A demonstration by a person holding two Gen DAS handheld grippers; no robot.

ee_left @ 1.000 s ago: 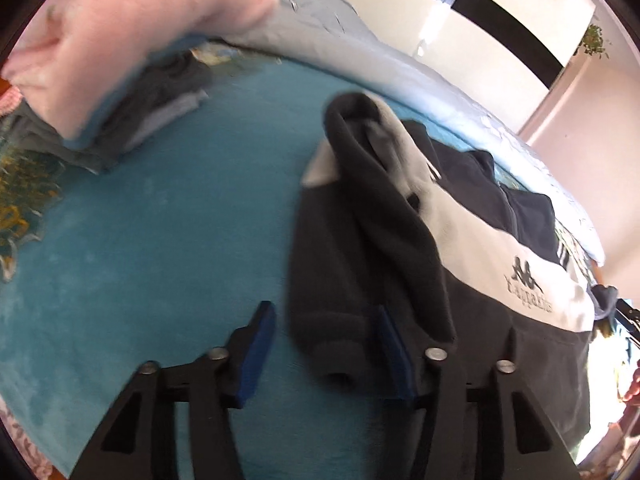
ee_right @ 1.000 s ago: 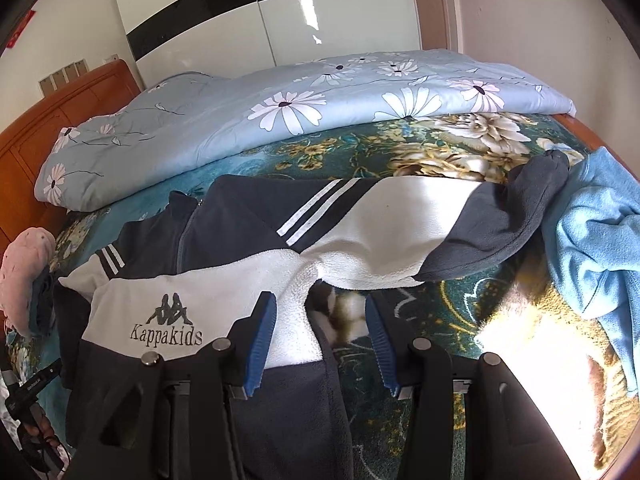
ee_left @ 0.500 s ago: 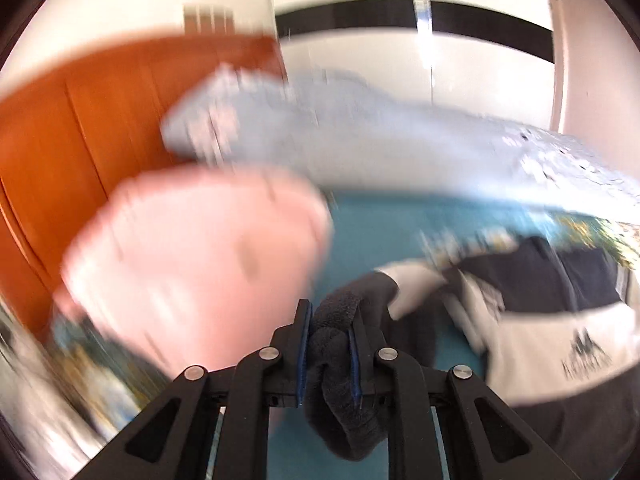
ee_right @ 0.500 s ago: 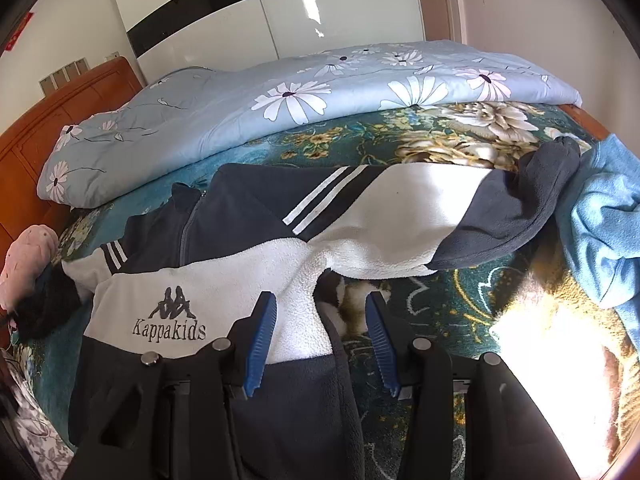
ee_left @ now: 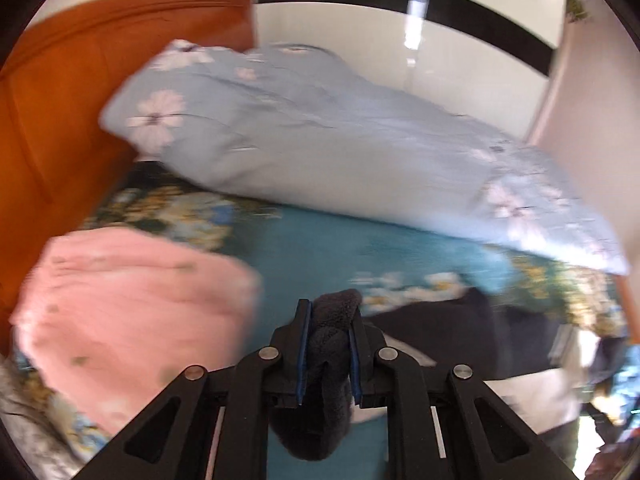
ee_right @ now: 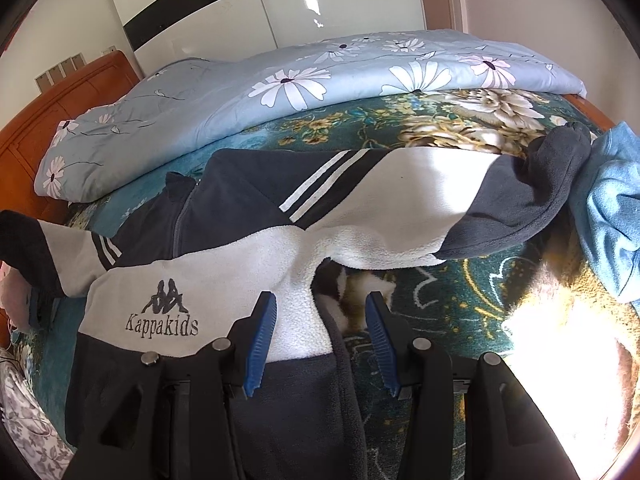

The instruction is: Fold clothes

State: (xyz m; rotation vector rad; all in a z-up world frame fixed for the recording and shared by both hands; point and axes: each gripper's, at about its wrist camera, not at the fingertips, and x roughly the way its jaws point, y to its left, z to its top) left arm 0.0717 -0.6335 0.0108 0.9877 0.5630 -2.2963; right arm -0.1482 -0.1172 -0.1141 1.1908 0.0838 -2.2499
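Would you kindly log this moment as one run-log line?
left gripper: shut on dark sleeve cuff | right gripper: open over jacket hem | other sleeve: spread flat

A dark navy and white fleece jacket (ee_right: 256,264) lies spread front-up on the bed, "Kappakids" logo on its white chest band. One sleeve (ee_right: 500,204) stretches flat to the right, dark cuff near a blue garment. The other sleeve's dark cuff (ee_left: 326,344) is lifted, pinched in the left tool (ee_left: 326,346).
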